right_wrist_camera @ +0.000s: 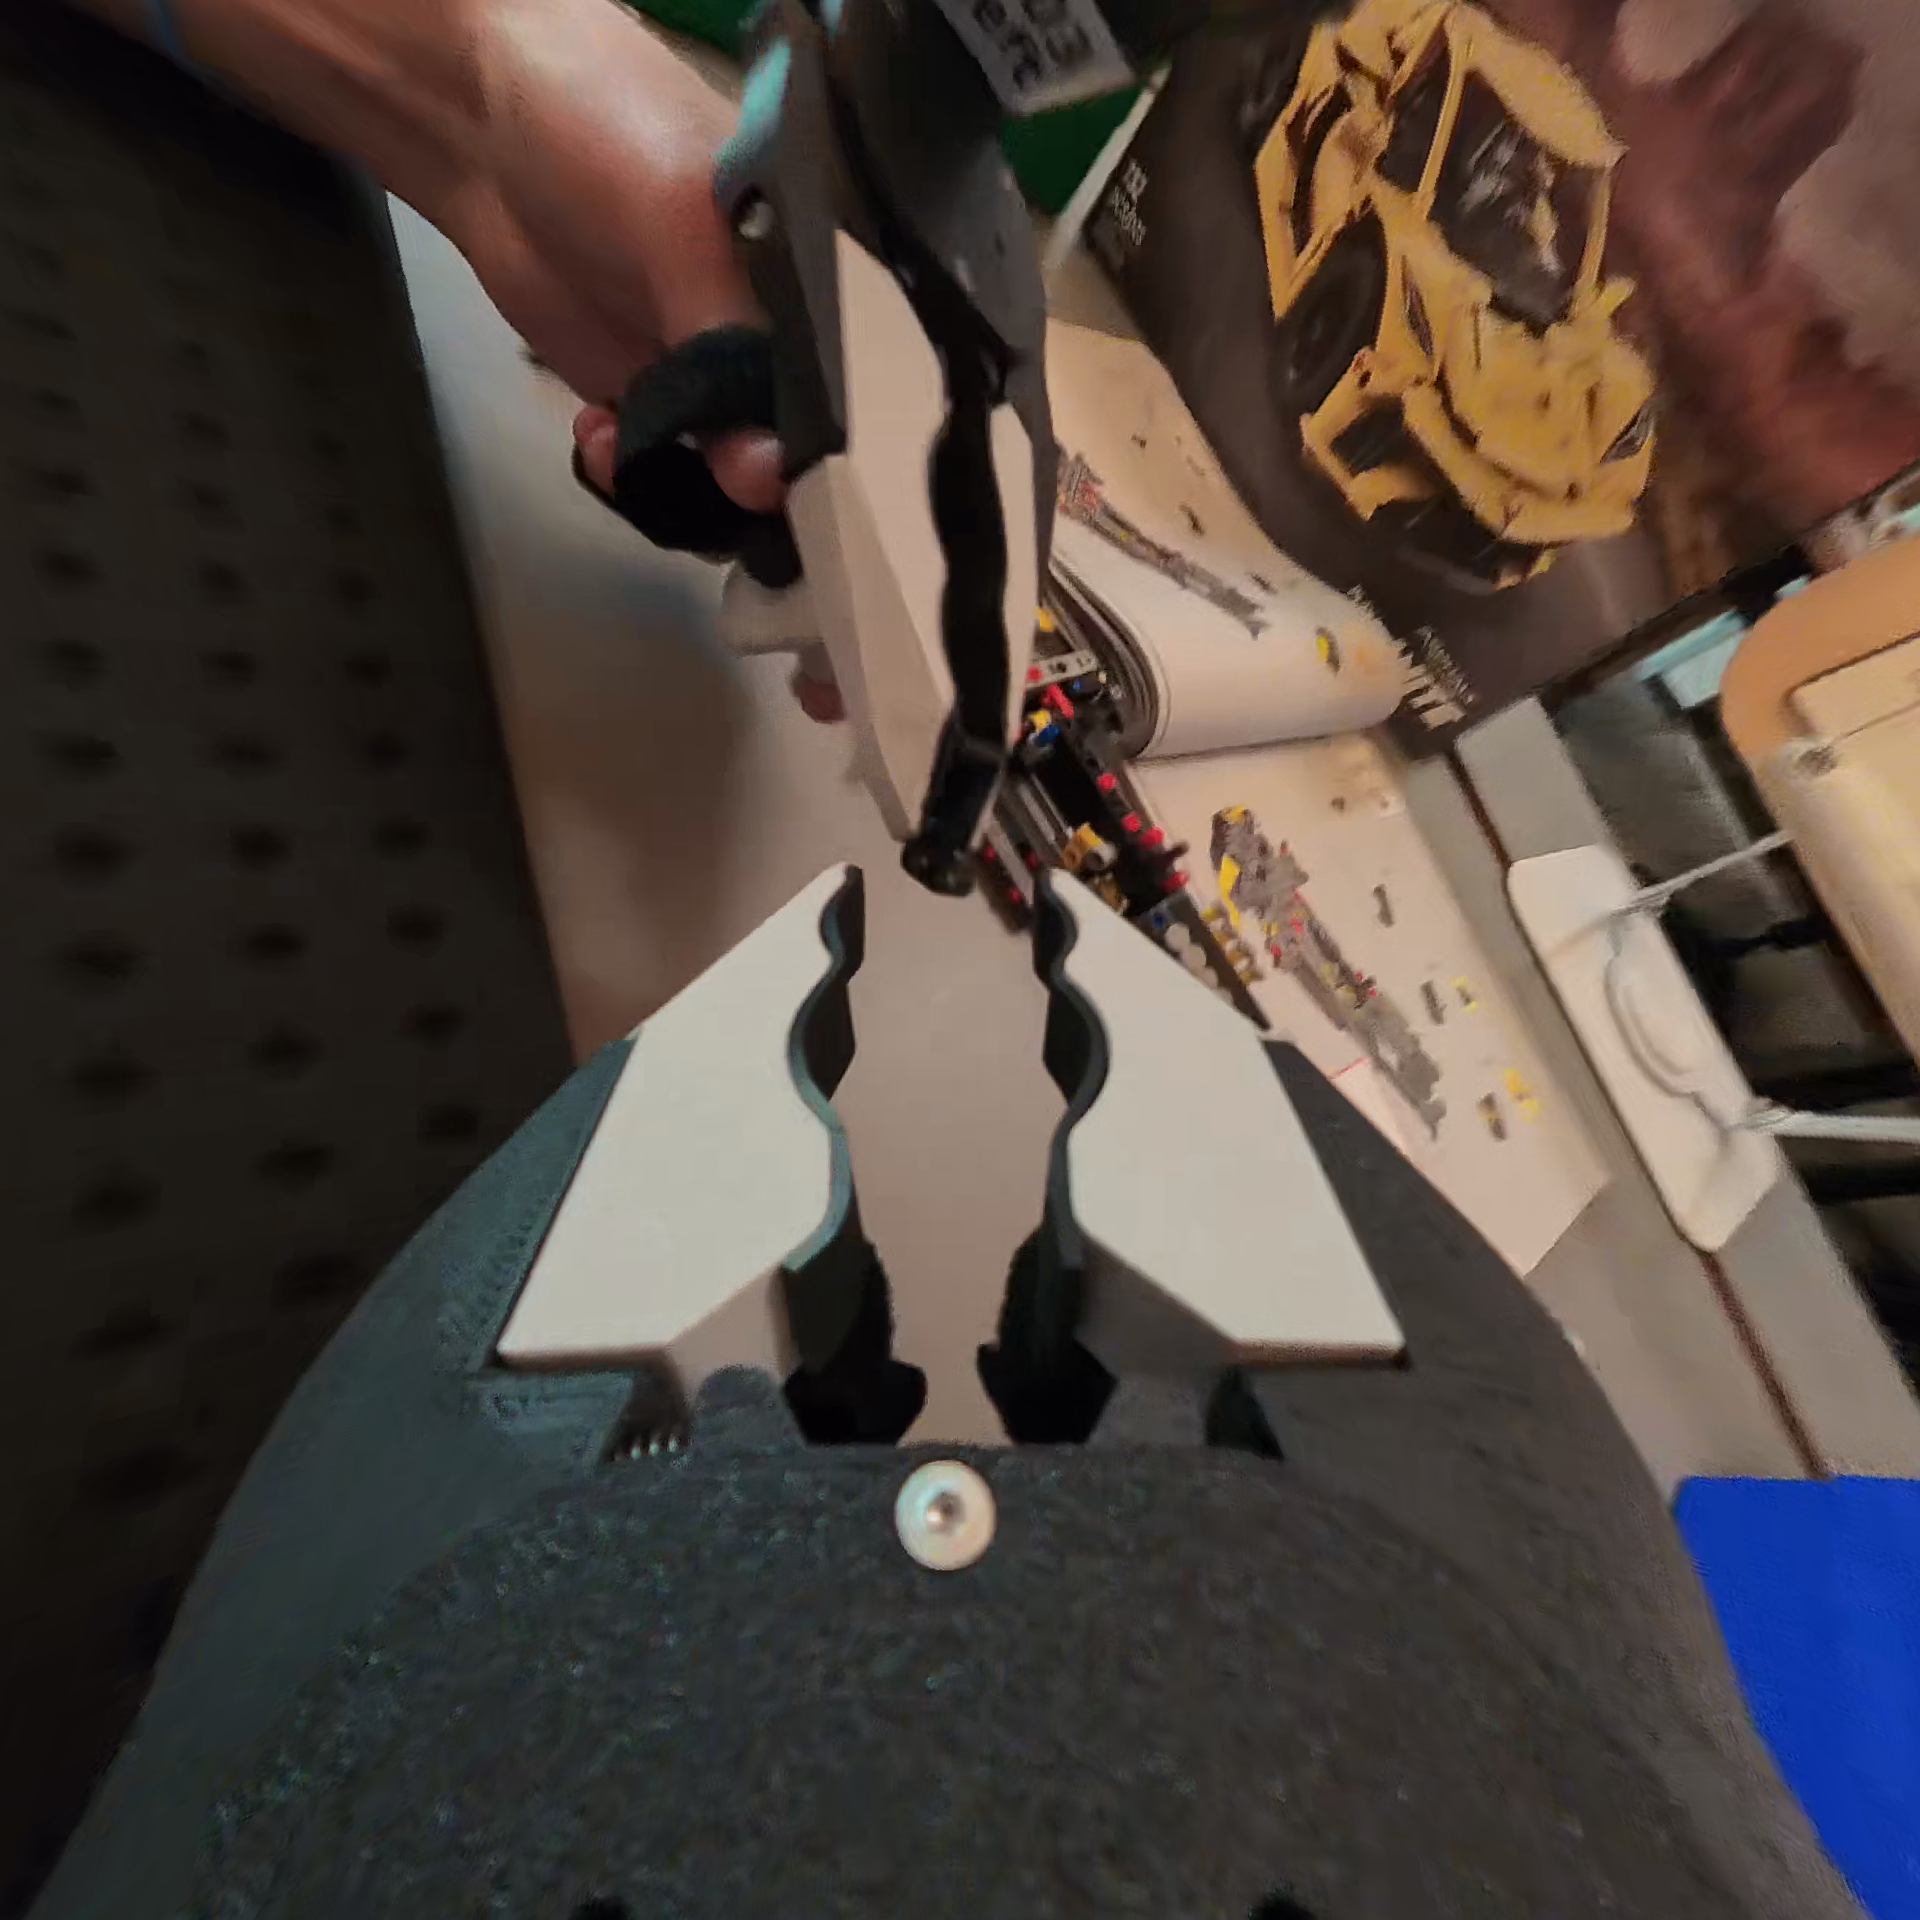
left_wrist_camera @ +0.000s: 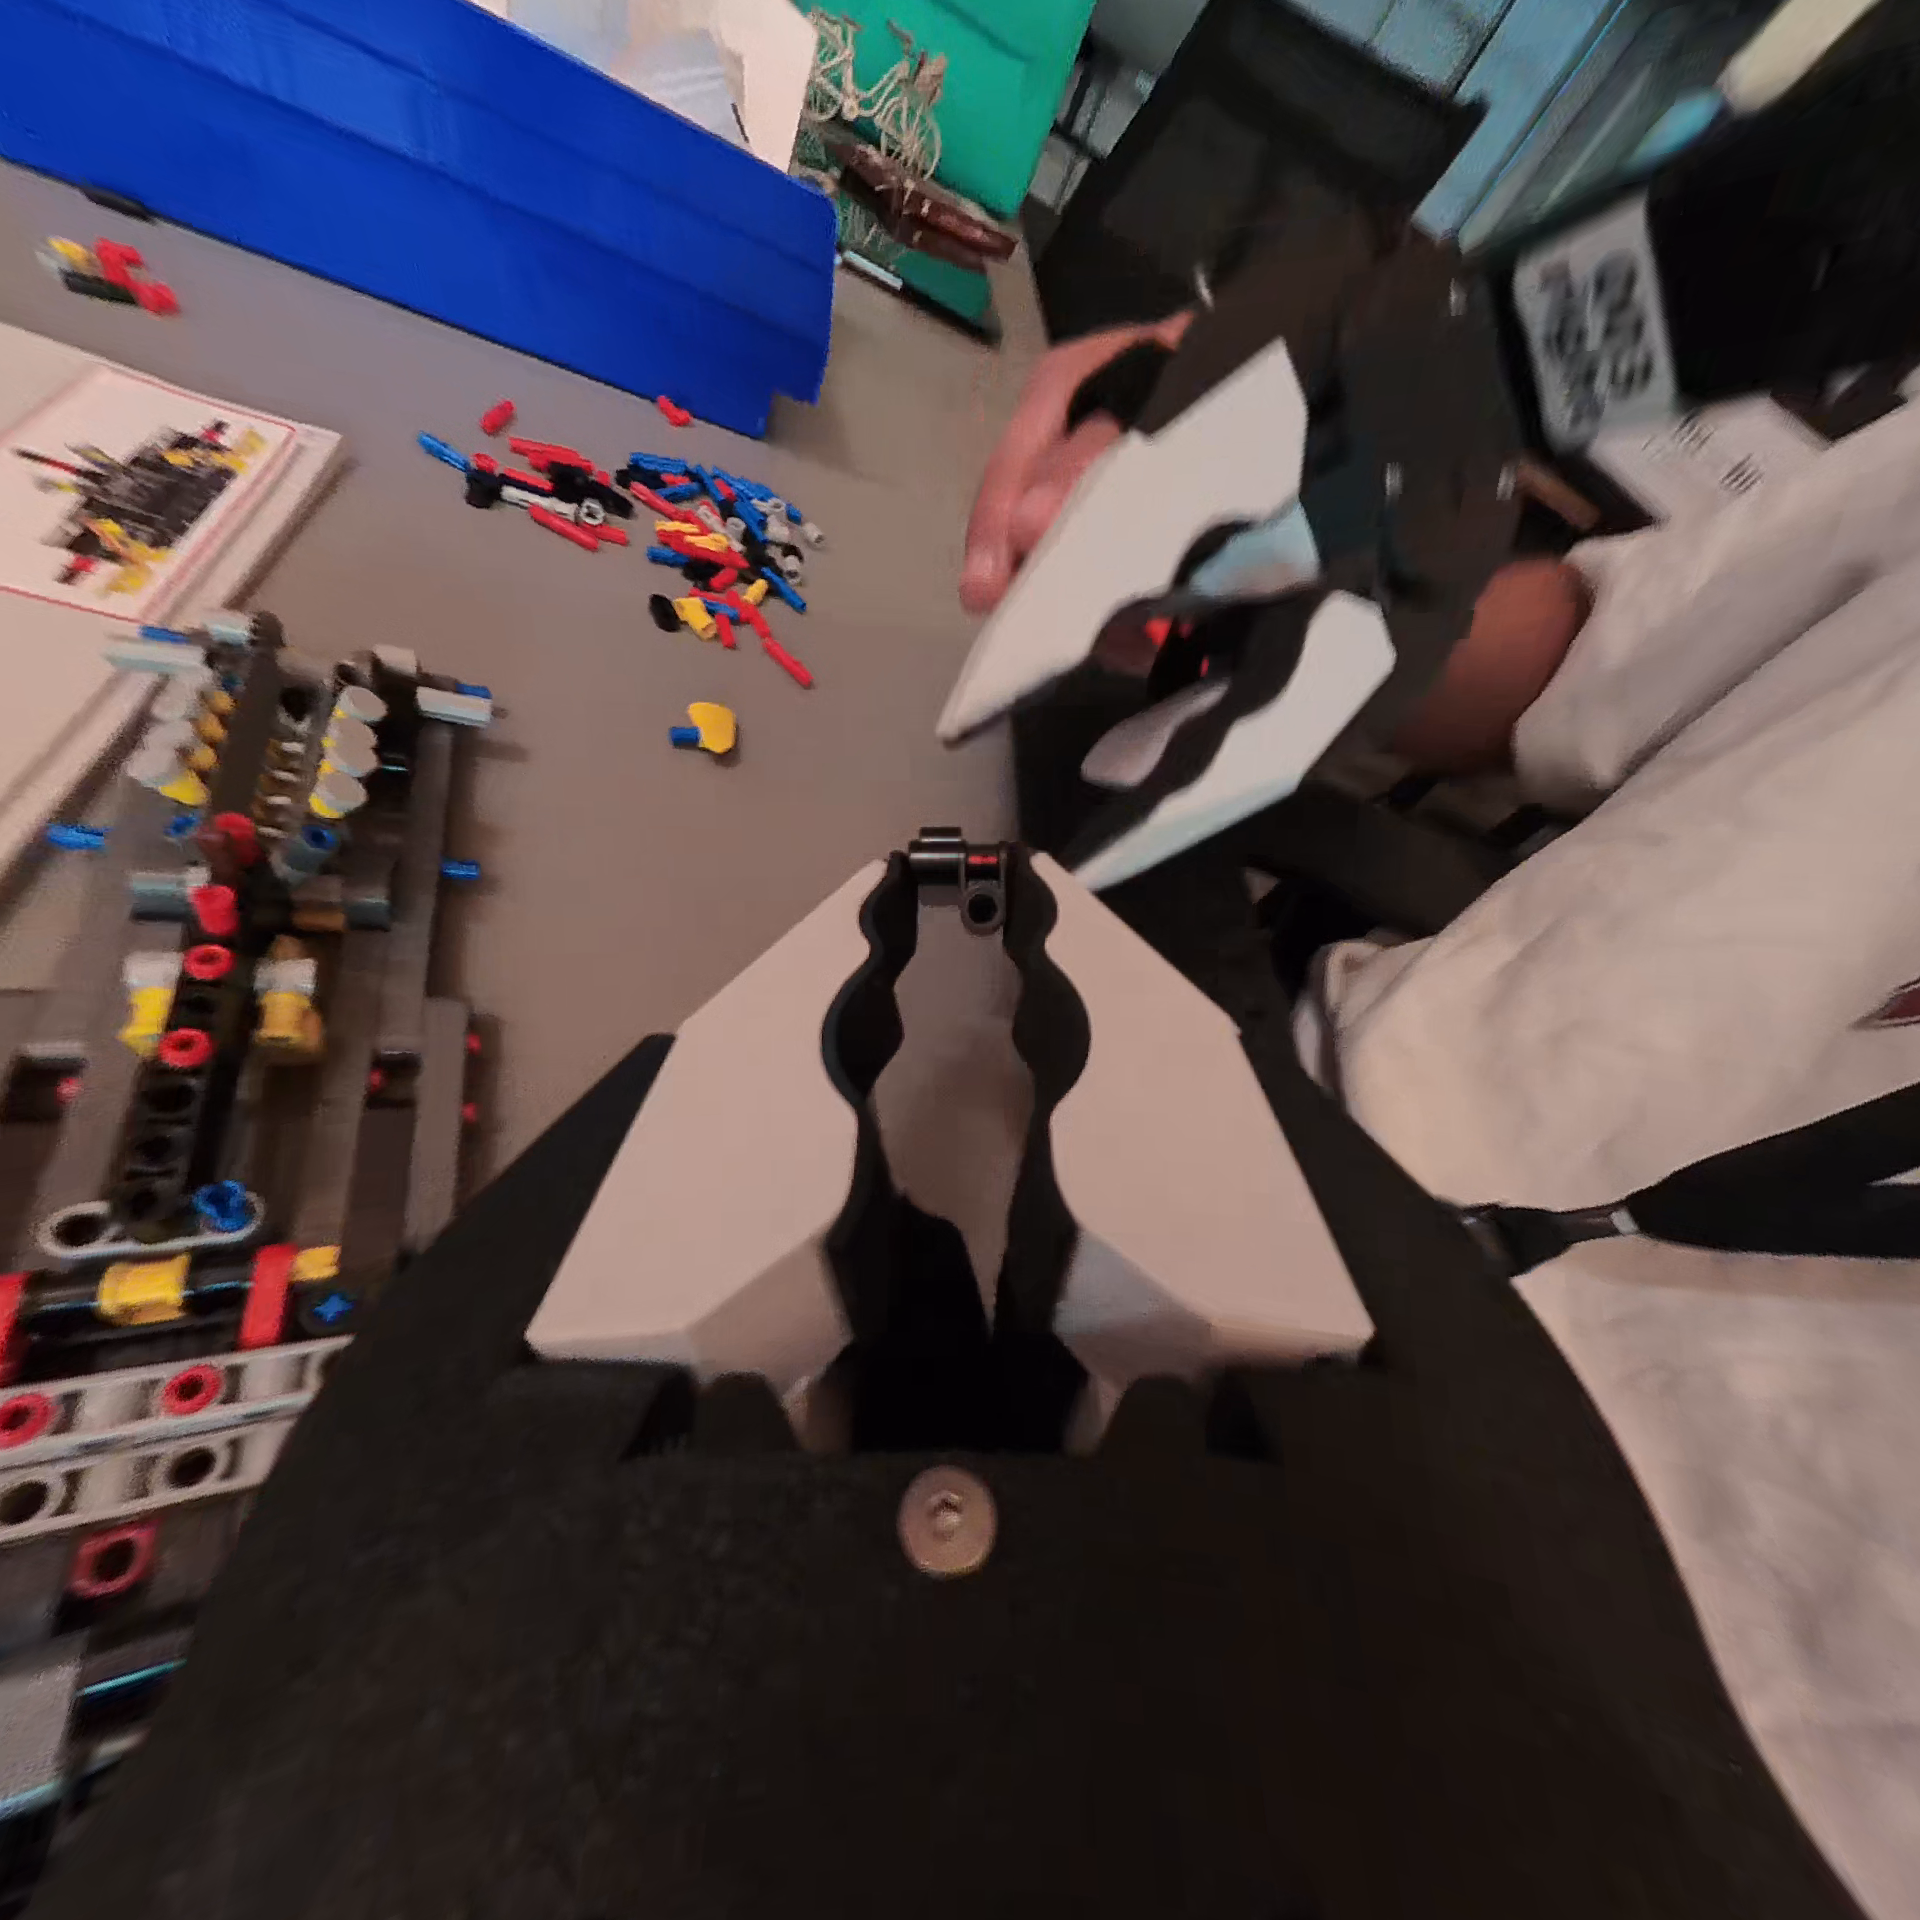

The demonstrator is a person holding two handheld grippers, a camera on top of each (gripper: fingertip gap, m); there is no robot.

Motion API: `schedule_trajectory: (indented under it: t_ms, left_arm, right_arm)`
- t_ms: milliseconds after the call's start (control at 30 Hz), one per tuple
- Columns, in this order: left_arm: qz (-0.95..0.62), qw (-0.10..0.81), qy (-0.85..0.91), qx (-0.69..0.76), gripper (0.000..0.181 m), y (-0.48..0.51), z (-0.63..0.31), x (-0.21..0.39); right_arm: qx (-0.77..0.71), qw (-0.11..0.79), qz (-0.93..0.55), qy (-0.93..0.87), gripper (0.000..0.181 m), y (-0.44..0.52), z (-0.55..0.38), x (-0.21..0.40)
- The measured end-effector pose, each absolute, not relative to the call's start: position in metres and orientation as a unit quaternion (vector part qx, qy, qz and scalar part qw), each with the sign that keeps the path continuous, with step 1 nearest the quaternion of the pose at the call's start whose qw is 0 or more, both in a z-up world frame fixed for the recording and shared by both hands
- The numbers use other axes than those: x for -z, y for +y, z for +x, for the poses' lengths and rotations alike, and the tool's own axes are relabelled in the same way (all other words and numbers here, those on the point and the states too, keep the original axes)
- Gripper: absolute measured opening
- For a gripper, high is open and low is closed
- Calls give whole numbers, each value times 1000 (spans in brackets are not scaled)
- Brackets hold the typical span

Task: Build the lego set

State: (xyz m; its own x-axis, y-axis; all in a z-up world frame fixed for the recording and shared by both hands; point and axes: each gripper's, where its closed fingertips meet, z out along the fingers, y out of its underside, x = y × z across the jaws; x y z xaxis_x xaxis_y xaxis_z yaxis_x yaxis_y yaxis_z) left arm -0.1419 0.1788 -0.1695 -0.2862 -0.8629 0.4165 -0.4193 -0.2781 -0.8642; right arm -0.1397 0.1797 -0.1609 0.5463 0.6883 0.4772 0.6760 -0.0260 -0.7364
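Left wrist view shows the left gripper (left_wrist_camera: 961, 883) pinching a small black connector piece (left_wrist_camera: 964, 881) with a red mark between its fingertips, held up over the grey table (left_wrist_camera: 623, 831). Beside it to the left lies the half-built lego model (left_wrist_camera: 208, 1039), a long frame of black, grey, red and yellow parts. Farther out sits a loose pile of small pieces (left_wrist_camera: 696, 530) in red, blue, yellow and black, with one yellow piece (left_wrist_camera: 712, 725) apart from it. An open instruction booklet (left_wrist_camera: 135, 488) lies at the left edge, and a blue box (left_wrist_camera: 468, 187) stands beyond the pile. To the right, the right gripper (left_wrist_camera: 1195, 665) is blurred in a hand (left_wrist_camera: 1023, 488).

Right wrist view has the right gripper (right_wrist_camera: 948, 883) with its fingers spread moderately apart and nothing between them. Just past its tips hangs the left gripper (right_wrist_camera: 940, 847), clamped on the black piece, with the model (right_wrist_camera: 1081, 821) and the set's box showing a yellow car (right_wrist_camera: 1455, 291) behind.
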Motion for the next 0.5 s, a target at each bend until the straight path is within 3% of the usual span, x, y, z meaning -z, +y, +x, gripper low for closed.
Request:
schedule_trajectory:
  t_ms: [133, 200, 433, 500]
  left_arm:
    - [-568, 132, 502, 638, 15, 178, -143, 156]
    - [-563, 96, 481, 665, 15, 174, -144, 153]
    - [-555, 65, 441, 703, 21, 182, -149, 139]
    - [-558, 70, 430, 706, 7, 188, -150, 138]
  right_arm:
    - [25, 520, -704, -483, 28, 189, -153, 167]
    - [39, 547, -688, -475, 14, 193, -154, 159]
    - [10, 542, -691, -478, 13, 190, -151, 160]
    - [-3, 539, -692, -480, 14, 188, -151, 158]
